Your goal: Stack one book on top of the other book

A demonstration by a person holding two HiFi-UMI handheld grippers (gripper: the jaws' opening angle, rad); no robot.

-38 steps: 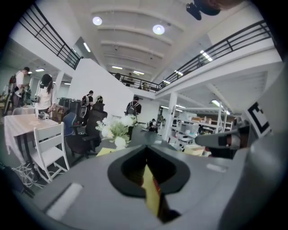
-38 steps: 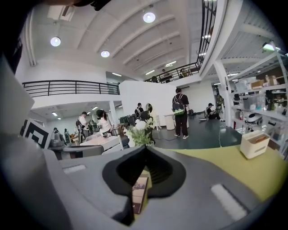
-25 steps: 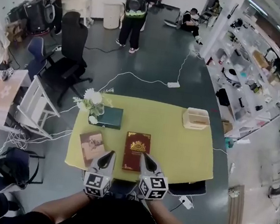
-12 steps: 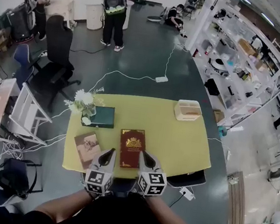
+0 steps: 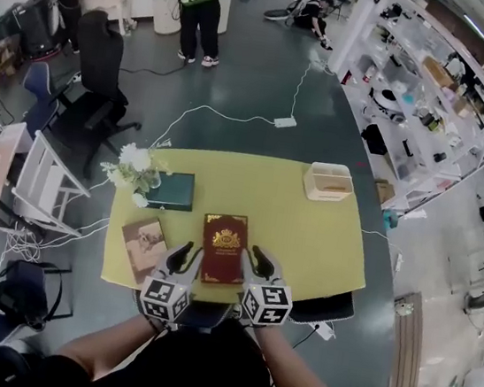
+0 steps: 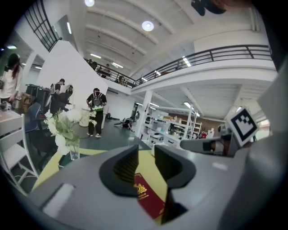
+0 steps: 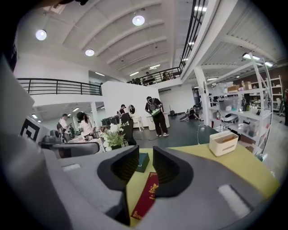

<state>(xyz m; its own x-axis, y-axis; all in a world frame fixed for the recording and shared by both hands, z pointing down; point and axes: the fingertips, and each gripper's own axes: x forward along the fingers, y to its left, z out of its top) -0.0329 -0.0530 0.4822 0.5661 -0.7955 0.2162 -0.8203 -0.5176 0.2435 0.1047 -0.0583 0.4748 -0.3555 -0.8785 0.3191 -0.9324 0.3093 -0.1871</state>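
Toward the lower left of the yellow table (image 5: 325, 236), the brown book (image 5: 143, 243) lies flat. Just right of it our left gripper (image 5: 183, 253), the red book (image 5: 224, 246) and our right gripper (image 5: 258, 258) stand in a row, each gripper's jaws just opened to a moderate gap with nothing between them. We judge this the reach for the red book: next, jaws over its near edge, then close.

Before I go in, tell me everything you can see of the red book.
The red book is a closed dark-red hardcover with gold emblem and trim. It lies flat, cover up, on the yellow table near its front edge. The left tongs and right tongs, jaws just opened and empty, flank its near end; nothing rests on it.
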